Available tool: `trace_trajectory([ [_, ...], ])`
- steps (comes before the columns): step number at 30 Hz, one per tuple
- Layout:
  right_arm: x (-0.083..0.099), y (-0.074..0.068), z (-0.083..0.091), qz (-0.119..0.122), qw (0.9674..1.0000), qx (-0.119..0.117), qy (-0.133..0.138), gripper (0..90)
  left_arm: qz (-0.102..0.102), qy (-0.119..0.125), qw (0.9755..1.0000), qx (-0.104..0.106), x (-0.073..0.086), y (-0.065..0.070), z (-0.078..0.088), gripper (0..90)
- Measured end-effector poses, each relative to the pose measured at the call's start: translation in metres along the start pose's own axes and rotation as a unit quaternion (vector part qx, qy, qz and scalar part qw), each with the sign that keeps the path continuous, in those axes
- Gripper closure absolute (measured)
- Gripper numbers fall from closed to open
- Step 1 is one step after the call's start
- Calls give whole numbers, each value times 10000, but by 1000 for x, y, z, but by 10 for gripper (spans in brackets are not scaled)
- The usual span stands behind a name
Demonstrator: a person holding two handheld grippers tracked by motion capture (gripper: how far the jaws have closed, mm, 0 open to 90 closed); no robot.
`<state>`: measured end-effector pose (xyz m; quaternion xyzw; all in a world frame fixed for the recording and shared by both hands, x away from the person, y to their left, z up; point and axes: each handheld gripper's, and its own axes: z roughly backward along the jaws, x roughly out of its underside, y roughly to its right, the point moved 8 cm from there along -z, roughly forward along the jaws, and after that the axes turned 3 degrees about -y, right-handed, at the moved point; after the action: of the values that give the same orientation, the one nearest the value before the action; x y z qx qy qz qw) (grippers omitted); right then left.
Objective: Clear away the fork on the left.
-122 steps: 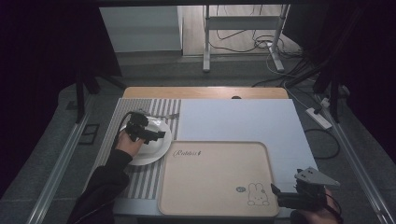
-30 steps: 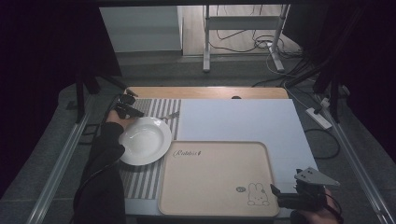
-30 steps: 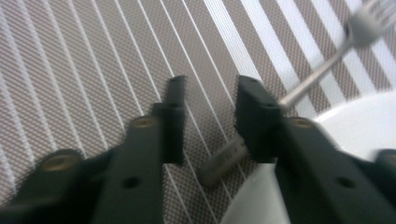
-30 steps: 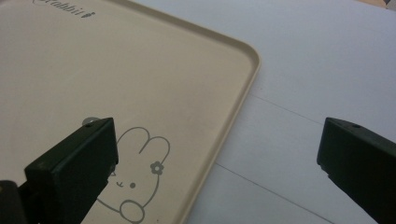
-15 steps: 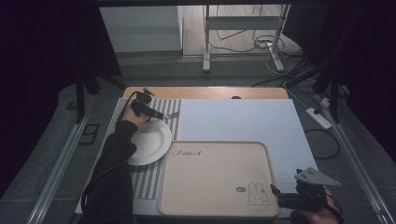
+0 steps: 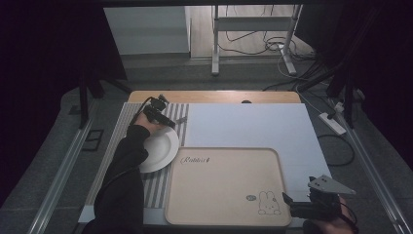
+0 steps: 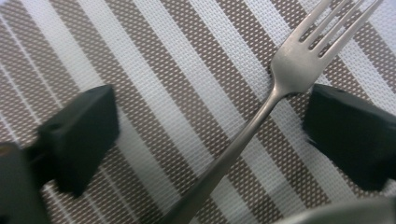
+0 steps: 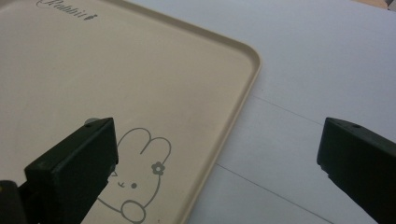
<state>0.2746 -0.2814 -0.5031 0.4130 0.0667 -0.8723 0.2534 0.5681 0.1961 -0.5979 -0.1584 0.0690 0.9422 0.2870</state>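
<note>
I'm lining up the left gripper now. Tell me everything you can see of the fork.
The fork is plain grey metal with a dull shine, four tines and a slim handle. It lies flat on the brown-and-white striped woven placemat, beyond the white plate. In the left gripper view it runs diagonally, tines to the upper right and handle to the bottom edge. The left gripper is open astride it, one jaw on either side of the handle; neither looks to be pressing on it.

fork [image 7: 261,116]: handle end cut off at bottom edge | plate [image 6: 158,148]: near side hidden by sleeve [image 6: 124,170]
</note>
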Motion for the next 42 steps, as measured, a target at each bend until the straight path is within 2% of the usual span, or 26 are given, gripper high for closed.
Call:
trace_trajectory([
  [4,0,0,0,8,10000,0,-17,0,55,114,9999,11,4,-8,7,260],
  [6,0,0,0,7,10000,-5,-15,0,44,155,9999,9,8,-13,10,391],
  [9,0,0,0,4,10000,-5,-20,0,24,182,9998,56,12,-16,13,540],
  [10,0,0,0,6,10000,5,-28,0,5,172,9998,55,14,-19,14,592],
  [11,0,0,0,6,10000,5,-28,0,-14,165,9999,39,16,-21,15,592],
  [13,0,0,0,9,10000,6,-33,0,-83,139,9998,78,21,-23,17,694],
  [14,0,0,0,9,10000,6,-37,0,-144,141,9998,96,24,-24,18,773],
  [16,0,0,0,9,10000,8,-39,0,-169,119,9997,158,25,-23,19,804],
  [17,0,0,0,7,10000,8,-41,0,-350,47,9991,223,27,-21,20,821],
  [19,0,0,0,9,10000,10,-41,0,-377,14,9992,140,27,-21,20,837],
  [23,0,0,0,-1,10000,10,-39,0,-163,147,9992,336,29,-25,21,837],
  [29,0,0,-1,2,10000,18,-47,0,124,174,9997,83,40,-44,37,838],
  [30,0,0,-1,2,10000,18,-47,0,124,174,9997,83,40,-44,37,838],
  [33,0,0,-1,0,10000,20,-49,0,214,194,9996,-52,50,-56,53,838],
  [36,0,0,-1,0,10000,22,-47,0,280,206,9994,-90,57,-61,61,837],
  [39,0,0,-1,9,10000,30,-56,0,315,249,9992,-15,64,-63,70,837],
  [42,0,0,-1,17,10000,18,-75,0,314,299,9990,108,71,-57,80,837],
])
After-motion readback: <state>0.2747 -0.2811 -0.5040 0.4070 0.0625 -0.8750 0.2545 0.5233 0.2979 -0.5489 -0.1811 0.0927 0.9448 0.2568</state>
